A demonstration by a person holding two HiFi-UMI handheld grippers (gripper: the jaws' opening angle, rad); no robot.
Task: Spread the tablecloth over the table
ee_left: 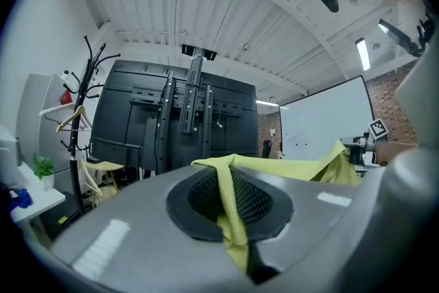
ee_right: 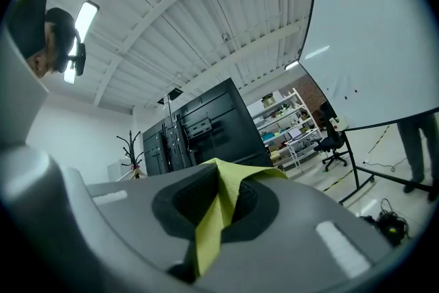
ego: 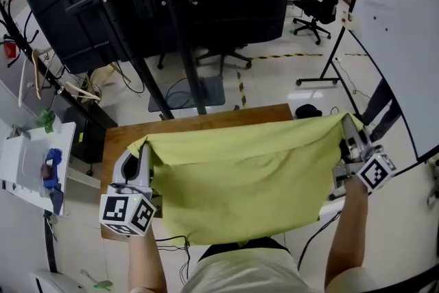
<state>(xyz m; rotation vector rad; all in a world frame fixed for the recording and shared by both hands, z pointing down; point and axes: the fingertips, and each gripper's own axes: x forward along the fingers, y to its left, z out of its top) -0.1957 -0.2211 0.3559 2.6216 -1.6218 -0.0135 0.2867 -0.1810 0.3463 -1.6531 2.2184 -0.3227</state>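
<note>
We count one tablecloth (ego: 240, 182), hanging over one worktop (ego: 206, 121). Two grippers, the left gripper (ego: 145, 149) and the right gripper (ego: 347, 124), point roughly level, well apart, jaws of each clamped on a cloth corner.

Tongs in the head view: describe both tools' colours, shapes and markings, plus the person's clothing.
The left tongs and right tongs are grey, wedge-shaped, with black textured pads. Each carries a white cube printed with black square markers. The person wears a pale top.
</note>
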